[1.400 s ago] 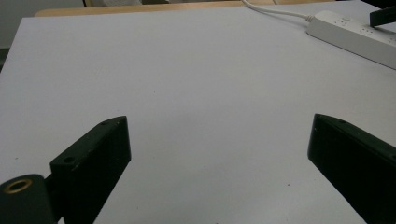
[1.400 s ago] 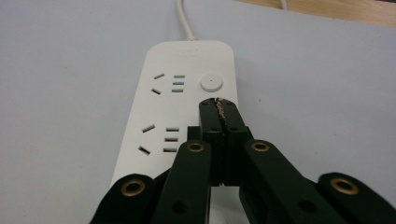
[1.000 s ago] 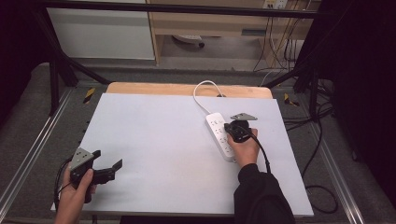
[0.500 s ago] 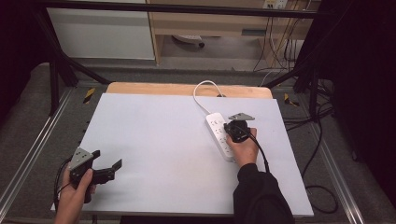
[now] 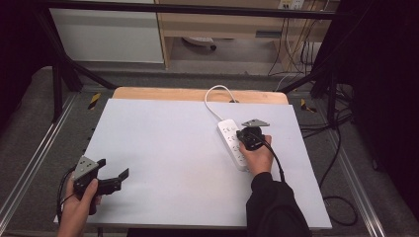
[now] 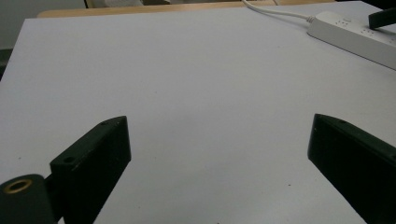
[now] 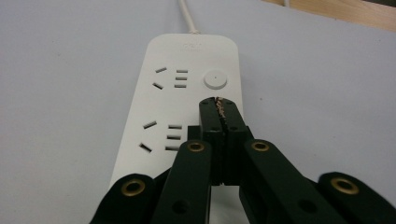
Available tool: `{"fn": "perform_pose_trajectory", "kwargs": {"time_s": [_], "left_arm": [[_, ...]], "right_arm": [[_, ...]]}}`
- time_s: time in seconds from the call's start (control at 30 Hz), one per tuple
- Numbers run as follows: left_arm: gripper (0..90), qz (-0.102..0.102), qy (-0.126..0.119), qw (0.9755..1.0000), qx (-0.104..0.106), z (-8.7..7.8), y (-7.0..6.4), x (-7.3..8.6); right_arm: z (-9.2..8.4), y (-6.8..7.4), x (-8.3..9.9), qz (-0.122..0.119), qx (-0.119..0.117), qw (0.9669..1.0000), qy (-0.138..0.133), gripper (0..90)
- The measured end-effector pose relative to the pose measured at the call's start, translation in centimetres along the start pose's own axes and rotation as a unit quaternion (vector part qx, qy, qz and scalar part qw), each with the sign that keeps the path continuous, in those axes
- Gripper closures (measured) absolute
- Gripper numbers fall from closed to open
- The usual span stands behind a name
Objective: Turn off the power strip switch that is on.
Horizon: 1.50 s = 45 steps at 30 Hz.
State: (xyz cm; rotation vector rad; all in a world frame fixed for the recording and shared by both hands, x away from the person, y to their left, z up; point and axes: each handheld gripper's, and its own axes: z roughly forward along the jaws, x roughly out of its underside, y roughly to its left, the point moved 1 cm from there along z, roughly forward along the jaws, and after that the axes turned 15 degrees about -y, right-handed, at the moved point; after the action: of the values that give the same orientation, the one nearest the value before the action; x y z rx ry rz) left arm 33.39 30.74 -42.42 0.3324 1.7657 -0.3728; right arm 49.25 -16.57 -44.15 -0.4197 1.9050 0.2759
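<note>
A white power strip (image 5: 228,132) lies on the white table right of centre, and its white cord (image 5: 212,96) loops toward the far edge. My right gripper (image 5: 245,137) is over the strip, held by a hand in a black sleeve. In the right gripper view the jaws are pressed together, shut on nothing. Their tips (image 7: 218,103) sit just short of the strip's round button (image 7: 215,79), beside its socket slots (image 7: 173,133). My left gripper (image 5: 114,168) rests at the table's near left corner with its jaws wide apart over bare table (image 6: 217,135). The strip (image 6: 350,32) shows at the top right of the left gripper view.
The white tabletop (image 5: 163,143) sits on a wooden board (image 5: 163,94) that shows along the far edge. Metal rails (image 5: 29,168) run along both sides of the table. Loose black cables (image 5: 336,148) hang off to the right.
</note>
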Motion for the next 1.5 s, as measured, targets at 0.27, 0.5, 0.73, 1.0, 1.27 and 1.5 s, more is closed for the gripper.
{"fn": "perform_pose_trajectory", "kwargs": {"time_s": [0.27, 0.5, 0.73, 1.0, 1.27, 1.5], "left_arm": [[5.9, -0.001, -0.002, 1.0000, -0.001, -0.05, -0.01, -0.03], [5.9, 0.000, -0.004, 1.0000, 0.000, -0.12, 0.00, -0.10], [5.9, -0.001, -0.005, 1.0000, 0.000, -0.11, 0.00, -0.10], [5.9, -0.001, -0.004, 1.0000, -0.001, -0.10, 0.05, -0.10], [5.9, 0.001, -0.003, 1.0000, 0.000, -0.04, 0.02, -0.07], [5.9, 0.000, -0.003, 1.0000, -0.002, -0.04, 0.17, -0.05]], "right_arm": [[0.04, -0.06, -0.01, 0.001, -0.003, 1.0000, 0.000, 90.0], [0.11, -0.13, -0.02, 0.003, -0.005, 1.0000, 0.002, 90.0], [0.19, -0.05, -0.02, 0.000, -0.001, 1.0000, 0.005, 90.0], [0.17, -0.16, -0.01, 0.003, -0.004, 1.0000, 0.003, 90.0], [0.16, -0.18, 0.00, 0.009, -0.003, 1.0000, 0.003, 90.0], [0.05, -0.24, -0.15, 0.015, -0.009, 0.9998, -0.007, 90.0]]}}
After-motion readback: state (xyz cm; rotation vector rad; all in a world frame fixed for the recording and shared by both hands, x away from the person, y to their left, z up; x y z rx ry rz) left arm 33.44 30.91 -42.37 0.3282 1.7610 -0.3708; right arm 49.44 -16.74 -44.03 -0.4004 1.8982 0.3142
